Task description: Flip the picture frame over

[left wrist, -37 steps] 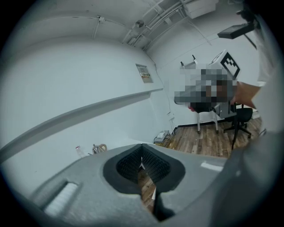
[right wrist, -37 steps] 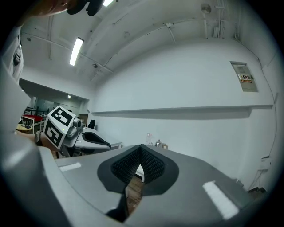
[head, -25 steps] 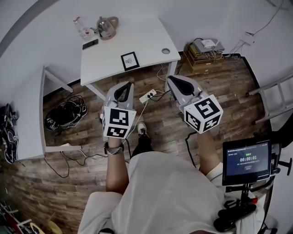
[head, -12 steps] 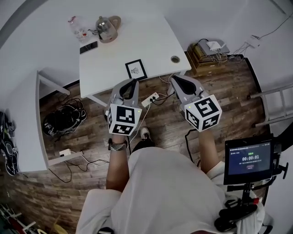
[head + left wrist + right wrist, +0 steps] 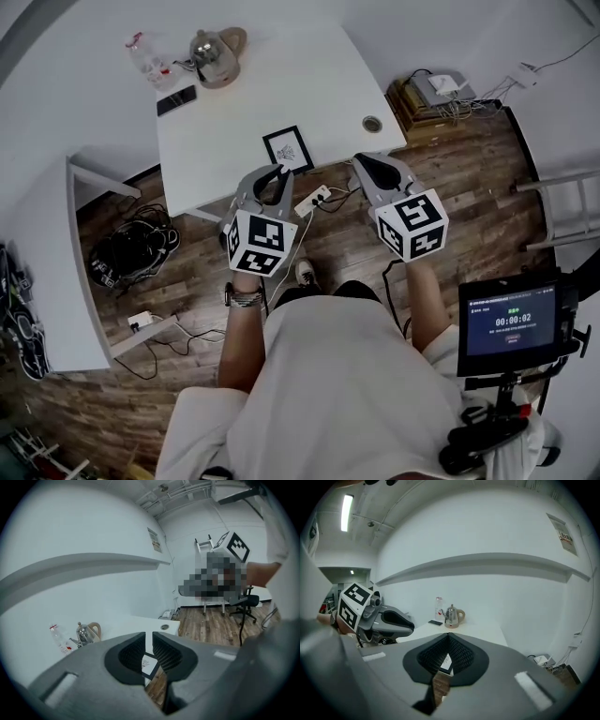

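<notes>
Lying print-up on the white table [image 5: 225, 122], the picture frame [image 5: 288, 148] sat just ahead of the left gripper [image 5: 269, 172], whose empty jaws had just been cracking open. Right gripper [image 5: 364, 161] was clenched on nothing. I'd open wider and hook the near edge. Left gripper view showed that slit; only the head view showed the whole frame.

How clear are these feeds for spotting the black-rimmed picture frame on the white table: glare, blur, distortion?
Head view: even light, sharp, fisheye-bent edges; the black-rimmed picture frame is plain on the white table. Left gripper view: dark vignette; the left gripper, its empty jaws just opened a crack, masks most of the frame. Right gripper view: ceiling light strip glares; frame only a sliver.
</notes>
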Demonstrator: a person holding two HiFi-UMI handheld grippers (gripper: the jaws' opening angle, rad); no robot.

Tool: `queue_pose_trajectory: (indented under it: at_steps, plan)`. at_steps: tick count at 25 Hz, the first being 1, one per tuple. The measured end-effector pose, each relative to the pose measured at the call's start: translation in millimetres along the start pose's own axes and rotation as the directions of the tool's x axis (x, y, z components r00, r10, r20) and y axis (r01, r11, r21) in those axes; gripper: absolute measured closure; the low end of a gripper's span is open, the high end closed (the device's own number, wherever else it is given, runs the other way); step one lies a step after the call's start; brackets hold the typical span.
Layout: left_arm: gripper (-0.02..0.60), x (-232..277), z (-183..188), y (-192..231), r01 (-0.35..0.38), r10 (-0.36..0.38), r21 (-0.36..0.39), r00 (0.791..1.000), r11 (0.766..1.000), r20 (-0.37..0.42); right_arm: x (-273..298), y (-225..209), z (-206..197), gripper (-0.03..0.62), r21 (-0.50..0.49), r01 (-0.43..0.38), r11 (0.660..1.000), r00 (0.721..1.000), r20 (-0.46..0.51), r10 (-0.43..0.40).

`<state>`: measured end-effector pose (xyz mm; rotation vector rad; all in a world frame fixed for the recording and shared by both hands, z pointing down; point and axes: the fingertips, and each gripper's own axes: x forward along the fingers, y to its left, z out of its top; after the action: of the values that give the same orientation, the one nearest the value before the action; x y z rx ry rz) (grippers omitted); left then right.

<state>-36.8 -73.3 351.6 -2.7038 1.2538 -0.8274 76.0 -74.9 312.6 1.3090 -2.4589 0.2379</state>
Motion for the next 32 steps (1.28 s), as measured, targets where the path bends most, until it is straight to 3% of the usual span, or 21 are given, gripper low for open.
queue_pose_trajectory:
  at_steps: [5,10,20,26,32]
  plan:
    - [0.526,10.1,-6.3,-14.3,0.043,-0.041,0.038,0.998,0.998,-0.037,2.5,-3.2,-8.4,0.592,0.019,0.006,1.0,1.0,-0.02,-0.006]
    - [0.522,64.9,-42.5,25.9,0.106,-0.106,-0.001,0.99,0.994,-0.09,79.6,-22.2,-16.8,0.592,0.062,-0.002,0.998,0.997,-0.075,0.006]
    - [0.515,81.9,-74.0,-1.2,0.136,-0.128,0.036,0.977,0.99,-0.168,76.3,-26.0,-44.3,0.592,0.078,0.001,0.997,0.996,-0.091,0.006]
    - [0.515,95.7,-98.4,-20.0,0.131,-0.094,0.12,0.957,0.984,-0.276,73.8,-32.0,-80.4,0.592,0.095,-0.006,0.995,0.991,-0.132,0.019]
    - [0.486,125.7,-127.6,-13.4,0.18,-0.128,0.125,0.931,0.976,-0.341,101.1,-40.4,-104.4,0.592,0.134,-0.012,0.991,0.983,-0.178,0.036]
